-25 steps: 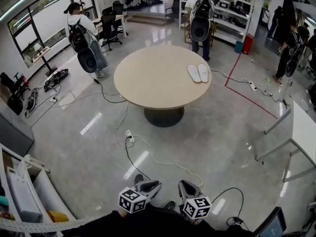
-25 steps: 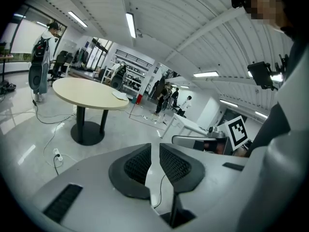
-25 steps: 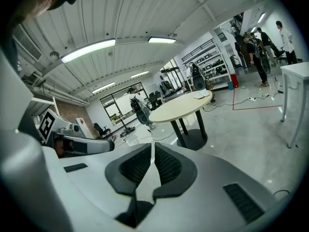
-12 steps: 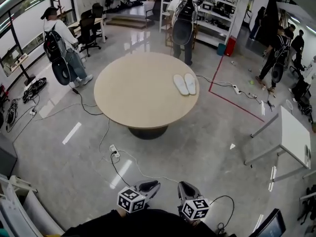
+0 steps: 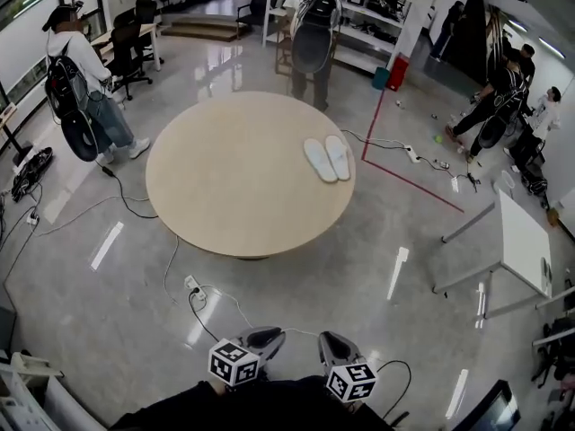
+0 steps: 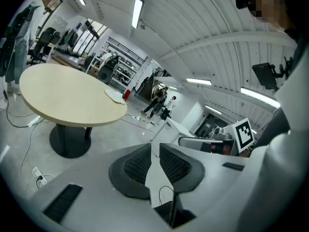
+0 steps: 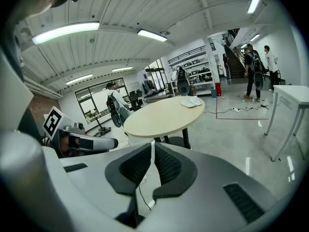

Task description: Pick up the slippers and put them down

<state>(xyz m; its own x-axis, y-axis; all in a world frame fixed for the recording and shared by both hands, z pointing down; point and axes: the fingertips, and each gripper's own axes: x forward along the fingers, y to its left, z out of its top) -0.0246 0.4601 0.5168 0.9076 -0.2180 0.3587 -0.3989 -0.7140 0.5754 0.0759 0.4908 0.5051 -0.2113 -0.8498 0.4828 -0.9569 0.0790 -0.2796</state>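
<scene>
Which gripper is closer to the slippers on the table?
Right, slightly. The right gripper is nearly in line with the slippers, the left gripper off to their left; both are far away.

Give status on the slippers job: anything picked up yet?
Done: nothing that shows. Both slippers lie side by side near the right edge of the round table, untouched. In hand: nothing. The left gripper has its jaws slightly apart and empty, the right gripper is shut on nothing; both sit well short of the table. Left: reach the slippers, pick them up, put them down.
</scene>
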